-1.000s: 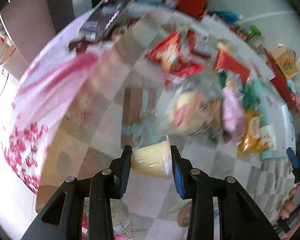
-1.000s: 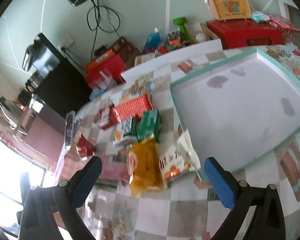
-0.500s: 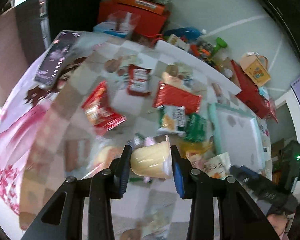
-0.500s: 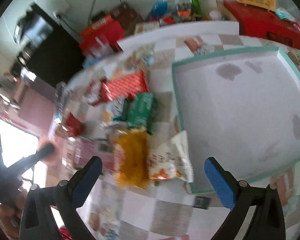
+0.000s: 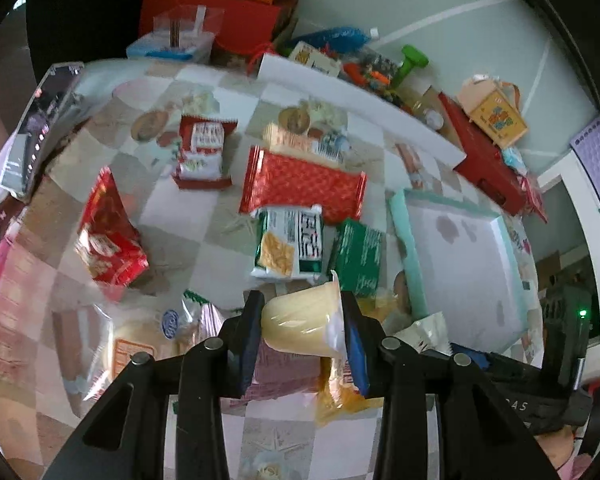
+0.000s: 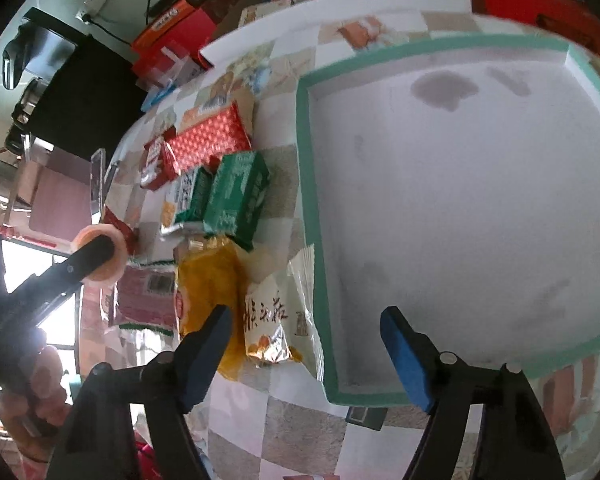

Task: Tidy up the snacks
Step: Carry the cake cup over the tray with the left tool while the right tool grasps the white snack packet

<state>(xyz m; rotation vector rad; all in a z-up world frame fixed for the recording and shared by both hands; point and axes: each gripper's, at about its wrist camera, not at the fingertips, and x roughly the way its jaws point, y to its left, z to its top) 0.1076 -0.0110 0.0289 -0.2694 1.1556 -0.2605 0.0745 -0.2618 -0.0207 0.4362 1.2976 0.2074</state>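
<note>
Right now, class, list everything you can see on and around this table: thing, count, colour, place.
pudding cup: one, pale yellow, clamped in the left gripper
tray: one, white with a teal rim, bare, right side of the table
green packs: two, side by side, left of the tray
red foil pack: one, behind the green packs
orange bag: one, in front of the green packs
white bag: one, against the tray's near left rim
pink pack: one, left of the orange bag
red boxes: several, stacked on the floor by the wall
left gripper: shut on the cup
right gripper: jaws just been closing, nothing gripped, over the tray's corner
</note>
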